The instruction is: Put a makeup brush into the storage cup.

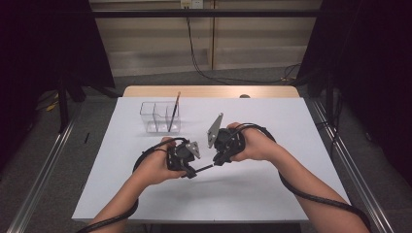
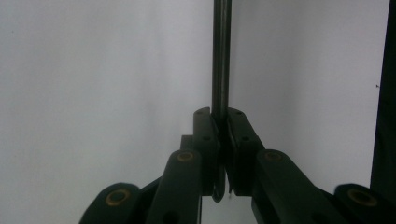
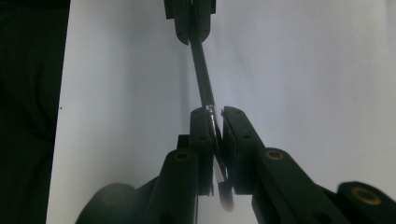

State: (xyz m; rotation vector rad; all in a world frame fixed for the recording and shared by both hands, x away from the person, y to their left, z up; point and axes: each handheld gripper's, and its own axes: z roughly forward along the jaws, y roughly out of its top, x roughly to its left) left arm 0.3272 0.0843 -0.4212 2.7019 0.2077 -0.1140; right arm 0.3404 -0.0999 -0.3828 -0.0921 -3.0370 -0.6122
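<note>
Both grippers are in front of the clear organizer. The left gripper and the right gripper each clamp one end of a dark pen, which spans between them.

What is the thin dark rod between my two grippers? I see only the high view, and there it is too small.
Observer: A slim dark pen; the right gripper view shows a clear ring on it at the right gripper.
Operator: Does the left gripper hold it?
Observer: Yes. In its own view the left gripper has both pads pressed on the pen.
Operator: And the right one?
Observer: A bright slit shows beside the pen at its jaw tips; whether they press deeper in, I cannot tell.
</note>
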